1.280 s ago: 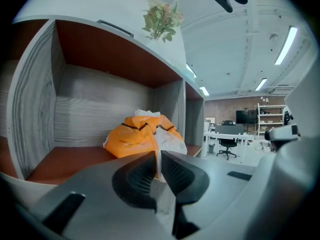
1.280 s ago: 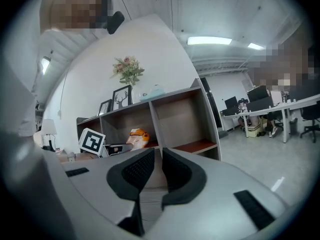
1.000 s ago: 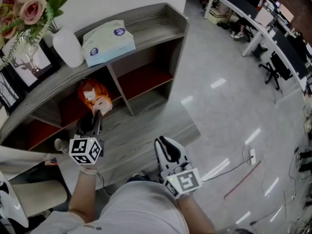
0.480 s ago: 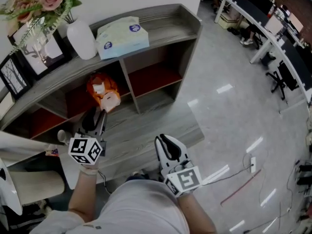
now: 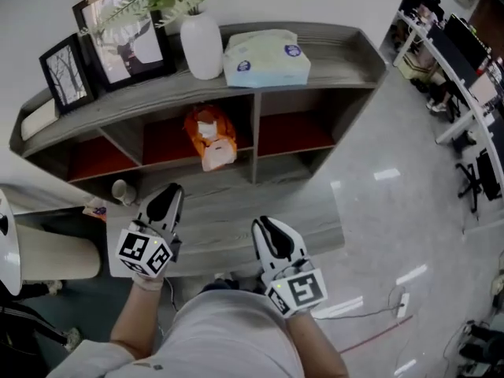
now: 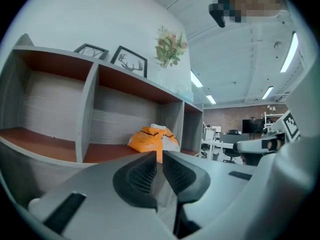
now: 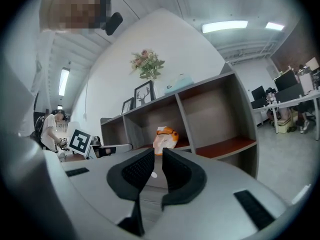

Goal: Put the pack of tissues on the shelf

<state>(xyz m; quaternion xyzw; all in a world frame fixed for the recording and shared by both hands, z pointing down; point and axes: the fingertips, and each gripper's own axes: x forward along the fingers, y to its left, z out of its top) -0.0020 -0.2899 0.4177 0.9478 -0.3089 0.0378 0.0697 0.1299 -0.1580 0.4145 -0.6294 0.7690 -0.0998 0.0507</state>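
Pale tissue pack (image 5: pixel 266 57) atop shelf (image 5: pixel 346 47), label unreadable; left gripper (image 5: pixel 172 190) fingers closing, right gripper (image 5: pixel 264 224) fingers narrow, both empty.

I log: pack of tissues (image 5: pixel 266 57) pale green, blue roundels; shelf (image 5: pixel 340 44) grey woodgrain, red-brown bays; bag (image 5: pixel 209 136) orange.

The shelf (image 5: pixel 339 47) now lies square across the head view, with picture frames (image 5: pixel 126 42) newly in sight far left. The left gripper (image 5: pixel 168 198) (nothing between its jaws) is closing.
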